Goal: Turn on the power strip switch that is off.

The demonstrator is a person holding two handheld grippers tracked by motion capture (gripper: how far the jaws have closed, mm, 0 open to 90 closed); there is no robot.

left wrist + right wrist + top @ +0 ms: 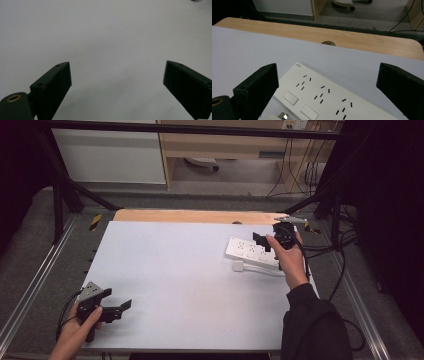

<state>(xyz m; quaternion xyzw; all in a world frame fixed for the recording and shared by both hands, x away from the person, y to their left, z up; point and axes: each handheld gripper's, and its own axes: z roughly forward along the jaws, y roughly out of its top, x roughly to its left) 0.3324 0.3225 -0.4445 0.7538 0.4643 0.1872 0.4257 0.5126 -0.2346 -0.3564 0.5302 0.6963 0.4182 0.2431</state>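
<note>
White sheet (190,270) covered the table, wooden edge (200,216) along the far side. Power strip (252,252) lay flat near the far right corner, sockets up, with a white plug (238,266) just beside its near edge. Right gripper (263,241) hovered over the strip, jaws wide apart, nothing between them. Left gripper (120,309) sat at the near left, well apart from the strip, jaws also spread over bare sheet.
</note>
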